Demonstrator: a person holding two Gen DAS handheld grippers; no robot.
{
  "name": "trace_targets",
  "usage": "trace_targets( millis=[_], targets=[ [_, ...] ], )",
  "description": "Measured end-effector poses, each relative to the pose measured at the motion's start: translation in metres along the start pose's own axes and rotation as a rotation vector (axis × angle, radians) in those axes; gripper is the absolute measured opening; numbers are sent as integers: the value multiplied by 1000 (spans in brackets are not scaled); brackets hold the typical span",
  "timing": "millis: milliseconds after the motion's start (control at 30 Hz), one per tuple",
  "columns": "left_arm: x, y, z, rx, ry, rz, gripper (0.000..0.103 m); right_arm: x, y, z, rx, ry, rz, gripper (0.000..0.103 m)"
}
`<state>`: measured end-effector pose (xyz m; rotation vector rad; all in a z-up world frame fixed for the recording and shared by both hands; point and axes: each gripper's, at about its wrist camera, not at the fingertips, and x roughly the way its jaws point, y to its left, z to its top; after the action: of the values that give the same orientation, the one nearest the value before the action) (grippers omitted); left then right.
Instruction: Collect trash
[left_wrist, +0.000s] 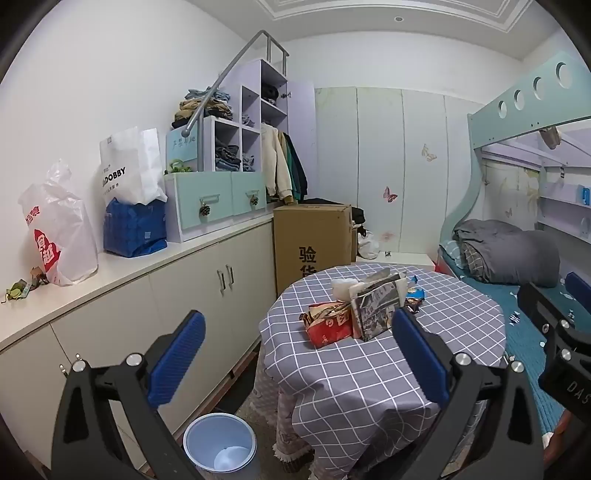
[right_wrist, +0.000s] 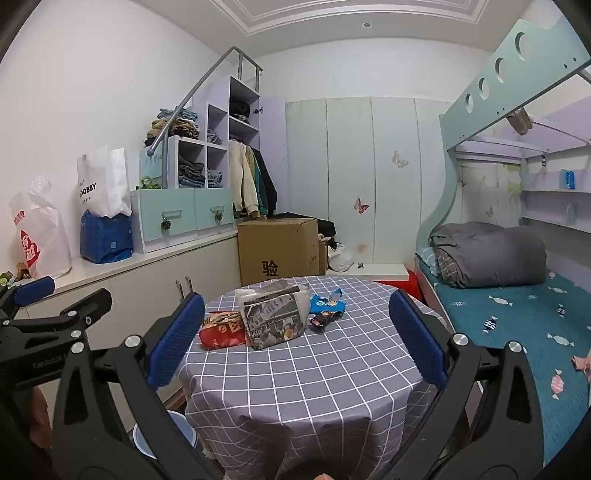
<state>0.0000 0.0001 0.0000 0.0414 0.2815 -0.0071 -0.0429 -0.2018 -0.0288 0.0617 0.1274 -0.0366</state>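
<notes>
Trash lies in a cluster on a round table with a grey checked cloth (left_wrist: 369, 373) (right_wrist: 314, 373): a red snack bag (left_wrist: 327, 324) (right_wrist: 221, 330), a printed grey paper bag (left_wrist: 376, 308) (right_wrist: 275, 319), a blue wrapper (left_wrist: 415, 293) (right_wrist: 327, 303) and a small dark wrapper (right_wrist: 321, 320). A light blue waste bin (left_wrist: 219, 446) (right_wrist: 162, 439) stands on the floor left of the table. My left gripper (left_wrist: 295, 354) is open and empty, short of the table. My right gripper (right_wrist: 295, 339) is open and empty too, facing the trash from the near side.
A long white cabinet (left_wrist: 155, 295) with shopping bags (left_wrist: 55, 236) runs along the left wall. A cardboard box (left_wrist: 310, 243) stands behind the table. A bunk bed with a grey quilt (right_wrist: 487, 254) fills the right side, close to the table.
</notes>
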Motion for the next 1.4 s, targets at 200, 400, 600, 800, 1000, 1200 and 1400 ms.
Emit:
trace_targets(
  millis=[200, 400, 600, 800, 1000, 1200, 1400],
  targets=[
    [0, 0, 0, 2, 3, -4, 99, 1, 1, 0, 2, 6, -1, 98],
    [0, 0, 0, -2, 2, 0, 99, 2, 1, 1, 4, 9, 2, 98],
    [-1, 1, 0, -3, 4, -2, 99, 1, 1, -4, 7, 10, 4, 98],
    [-1, 1, 0, -2, 6, 0, 99, 5, 2, -14, 7, 15, 6, 98],
    [0, 1, -4, -3, 6, -1, 99, 4, 5, -16, 7, 20, 6, 98],
    [1, 5, -9, -2, 7, 0, 99, 10, 5, -13, 9, 34, 12, 98],
    [2, 3, -6, -4, 8, 0, 99, 9, 5, -13, 10, 36, 14, 98]
  ],
)
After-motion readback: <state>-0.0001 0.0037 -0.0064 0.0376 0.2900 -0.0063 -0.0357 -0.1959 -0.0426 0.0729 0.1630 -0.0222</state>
